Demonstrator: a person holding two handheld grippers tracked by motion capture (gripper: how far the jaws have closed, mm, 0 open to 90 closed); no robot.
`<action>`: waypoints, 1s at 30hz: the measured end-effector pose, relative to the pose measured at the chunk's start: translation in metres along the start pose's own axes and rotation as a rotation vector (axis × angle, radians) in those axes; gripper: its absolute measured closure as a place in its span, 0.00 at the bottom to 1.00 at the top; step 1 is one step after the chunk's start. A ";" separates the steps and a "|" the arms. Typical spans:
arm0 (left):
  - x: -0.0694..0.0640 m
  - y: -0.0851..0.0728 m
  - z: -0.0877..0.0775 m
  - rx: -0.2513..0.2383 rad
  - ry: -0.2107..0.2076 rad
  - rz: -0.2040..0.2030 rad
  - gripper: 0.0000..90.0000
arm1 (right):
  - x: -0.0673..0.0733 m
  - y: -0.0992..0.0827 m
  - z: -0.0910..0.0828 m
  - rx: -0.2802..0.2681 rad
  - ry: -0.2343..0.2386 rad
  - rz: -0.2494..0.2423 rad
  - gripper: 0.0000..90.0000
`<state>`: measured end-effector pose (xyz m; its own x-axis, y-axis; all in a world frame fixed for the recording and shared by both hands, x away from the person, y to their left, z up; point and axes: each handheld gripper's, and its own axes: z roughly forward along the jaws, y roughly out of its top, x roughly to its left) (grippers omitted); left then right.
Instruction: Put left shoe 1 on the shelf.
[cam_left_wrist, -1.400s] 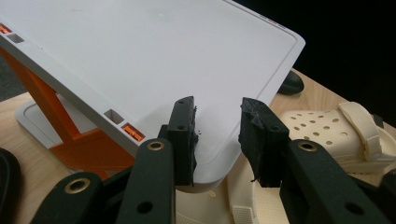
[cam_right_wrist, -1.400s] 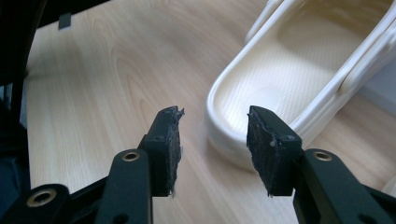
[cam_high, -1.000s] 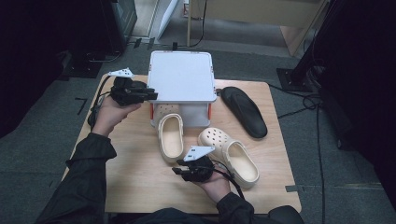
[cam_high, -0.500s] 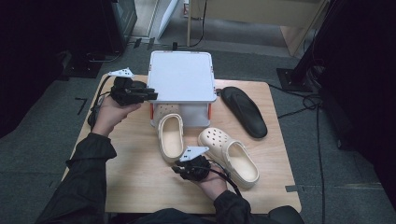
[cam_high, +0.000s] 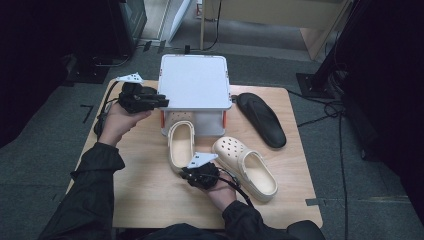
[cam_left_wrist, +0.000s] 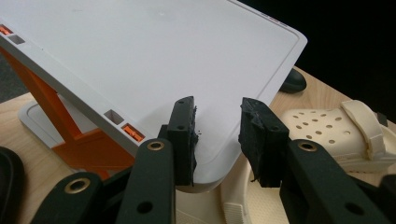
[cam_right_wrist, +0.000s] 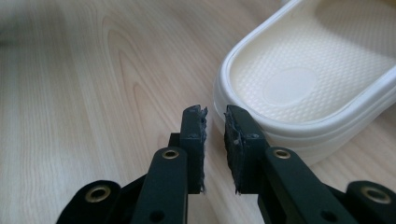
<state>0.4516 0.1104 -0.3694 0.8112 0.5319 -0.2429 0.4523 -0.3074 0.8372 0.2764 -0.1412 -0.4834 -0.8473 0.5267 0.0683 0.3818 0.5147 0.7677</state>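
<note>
A white rack (cam_high: 192, 82) with orange legs stands at the back middle of the wooden table (cam_high: 145, 190). One cream clog (cam_high: 181, 140) lies with its toe under the rack, and a second cream clog (cam_high: 247, 162) lies to its right. My left gripper (cam_high: 162, 102) is open at the rack's front left corner; in the left gripper view its jaws (cam_left_wrist: 217, 112) straddle the corner of the white top (cam_left_wrist: 163, 56) without pressing on it. My right gripper (cam_high: 186, 171) is at the first clog's heel. Its jaws (cam_right_wrist: 215, 114) have just been closing to a narrow gap with nothing between them, and the heel rim (cam_right_wrist: 299, 79) is just ahead to the right.
A black insole (cam_high: 262, 120) lies at the back right of the table, beside the rack. Bare wood spreads across the front left. Cables trail from both grippers, and dark floor surrounds the table.
My right hand has shifted a little to the left and forward toward the heel of the first clog. The left hand and the shoes have stayed put.
</note>
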 end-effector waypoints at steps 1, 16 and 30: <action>0.000 0.000 0.000 0.000 0.000 0.000 0.74 | 0.000 0.002 0.000 -0.003 -0.009 -0.002 0.86; 0.001 0.000 0.000 -0.001 -0.002 -0.002 0.74 | -0.027 0.026 0.016 -0.032 -0.076 0.067 0.84; 0.001 0.000 0.000 -0.002 -0.002 -0.003 0.74 | -0.043 0.045 0.037 -0.042 -0.121 0.077 0.83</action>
<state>0.4519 0.1108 -0.3697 0.8104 0.5315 -0.2465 0.4541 -0.3040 0.8375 0.3431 -0.1159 -0.4755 -0.7645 0.6424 0.0529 0.4261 0.4420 0.7893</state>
